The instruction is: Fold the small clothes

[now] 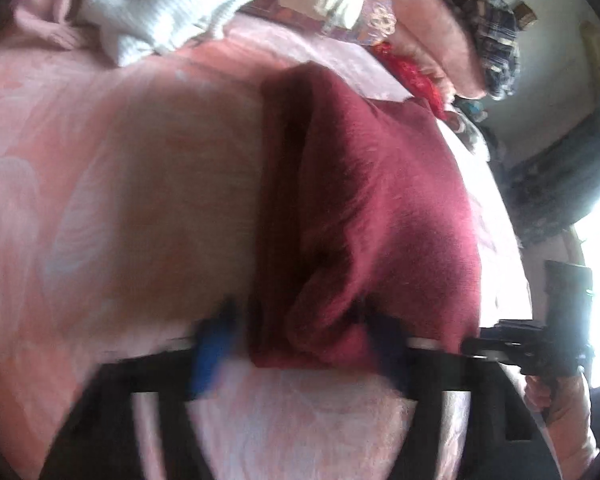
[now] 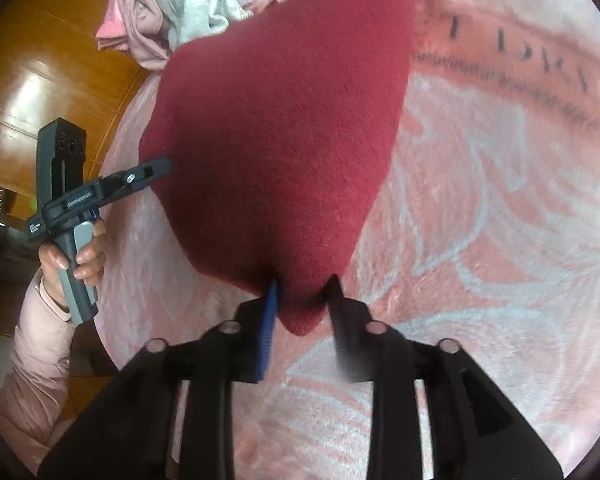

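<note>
A dark red knitted garment lies on a pink bedspread with a pale leaf pattern, already doubled into a long narrow shape whose near end tapers toward the person. The left gripper has its fingers wide apart — the garment's near edge sits between them, but neither pad looks pressed against it, so nothing is gripped there. The right gripper has its fingers set closer, one on each side of the garment's near tip; whether they pinch the cloth or merely bracket it I cannot tell, since a slight gap seems to show on one side.

The step in hand looks like a release after laying down a fold, or the set-up for the next one. To do it well, both near corners should be taken at the same depth, with the pads biting through every layer, not just the top one — thick knit slips and springs back open. Carry the edge low and level across the bedspread, keep the two corners parallel, and let go only once the fabric rests flat. A heap of unfolded pale clothes waits at the far edge of the bed, well apart from the work.
</note>
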Tool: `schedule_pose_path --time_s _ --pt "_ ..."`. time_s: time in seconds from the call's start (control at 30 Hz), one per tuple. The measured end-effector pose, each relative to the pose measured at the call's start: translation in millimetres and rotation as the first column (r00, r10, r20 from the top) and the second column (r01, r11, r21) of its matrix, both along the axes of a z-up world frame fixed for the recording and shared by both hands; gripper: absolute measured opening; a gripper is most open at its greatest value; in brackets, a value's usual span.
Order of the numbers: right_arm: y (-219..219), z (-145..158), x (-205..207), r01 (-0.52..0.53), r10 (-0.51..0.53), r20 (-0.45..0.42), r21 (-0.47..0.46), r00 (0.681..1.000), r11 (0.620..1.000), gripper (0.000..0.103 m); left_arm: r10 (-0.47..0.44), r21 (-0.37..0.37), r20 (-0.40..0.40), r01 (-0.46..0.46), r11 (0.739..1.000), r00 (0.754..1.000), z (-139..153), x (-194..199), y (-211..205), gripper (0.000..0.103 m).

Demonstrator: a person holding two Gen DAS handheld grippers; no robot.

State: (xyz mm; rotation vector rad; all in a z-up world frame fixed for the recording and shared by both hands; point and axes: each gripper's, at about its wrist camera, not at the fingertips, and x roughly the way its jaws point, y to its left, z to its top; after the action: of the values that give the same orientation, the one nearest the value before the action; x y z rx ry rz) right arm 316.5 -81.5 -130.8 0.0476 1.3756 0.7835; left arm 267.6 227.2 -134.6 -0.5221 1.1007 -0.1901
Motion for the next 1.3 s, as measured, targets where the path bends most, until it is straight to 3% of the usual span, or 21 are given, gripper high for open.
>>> schedule_pose_path --time_s 0.07,0.1,0.2,0.3,0.47,0.53,0.63,0.67,0.7,0.73,0.77,0.87,1.07,1.3 --pt "-6 16 8 0.032 -0.033 0.042 0.025 0.999 0.999 0.054 0.004 -0.031 0.026 -0.003 1.000 1.000 10 2 4 0.083" --pt "-7 22 13 0.048 -0.049 0.055 0.035 0.997 0.998 0.056 0.006 -0.032 0.039 -0.005 0.999 0.999 17 6 6 0.085" --pt "-6 30 34 0.106 -0.110 0.071 0.051 0.991 0.993 0.059 0.025 -0.054 0.061 -0.022 0.998 0.998 23 21 12 0.089" --pt "-2 21 53 0.126 -0.128 0.054 0.039 0.990 0.991 0.060 0.044 -0.090 0.032 -0.041 0.995 0.999 16 47 14 0.090" --pt "5 -7 79 0.162 -0.161 -0.029 0.065 0.987 0.985 0.064 0.022 -0.189 -0.038 -0.029 0.982 0.999 -13 78 12 0.089" --pt "6 -19 85 0.185 -0.180 -0.064 0.083 0.982 0.979 0.069 0.011 -0.203 -0.093 -0.030 0.979 0.996 -30 84 9 0.091" --pt "10 -30 91 0.192 -0.178 -0.122 0.120 0.976 0.974 0.067 -0.004 -0.203 -0.088 -0.014 0.979 0.996 -31 87 6 0.092" --pt "9 -32 90 0.192 -0.174 -0.134 0.135 0.976 0.972 0.064 -0.009 -0.199 -0.089 -0.009 0.980 0.996 -31 86 5 0.090" --pt "9 -32 89 0.193 -0.173 -0.137 0.144 0.975 0.971 0.060 -0.024 -0.194 -0.086 0.007 0.981 0.996 -30 86 4 0.078" --pt "10 -28 87 0.184 -0.167 -0.120 0.150 0.979 0.971 0.052 -0.064 -0.240 -0.080 0.043 0.970 0.995 -31 85 1 0.056" --pt "10 -24 84 0.174 -0.159 -0.101 0.158 0.982 0.972 0.043 -0.064 -0.246 -0.081 0.042 0.968 0.995 -33 85 2 0.051" --pt "8 -11 75 0.144 -0.137 -0.053 0.175 0.989 0.974 0.035 -0.072 -0.229 -0.053 0.058 0.972 0.996 -30 80 -2 0.036" --pt "-14 13 54 0.102 -0.105 0.012 0.132 0.994 0.986 0.032 -0.115 -0.247 0.012 0.114 0.962 0.993 -14 59 -29 0.030" --pt "-112 52 9 0.135 -0.143 0.083 0.088 0.986 0.987 0.031 -0.198 -0.290 0.094 0.217 0.932 0.976 16 39 -119 0.029"
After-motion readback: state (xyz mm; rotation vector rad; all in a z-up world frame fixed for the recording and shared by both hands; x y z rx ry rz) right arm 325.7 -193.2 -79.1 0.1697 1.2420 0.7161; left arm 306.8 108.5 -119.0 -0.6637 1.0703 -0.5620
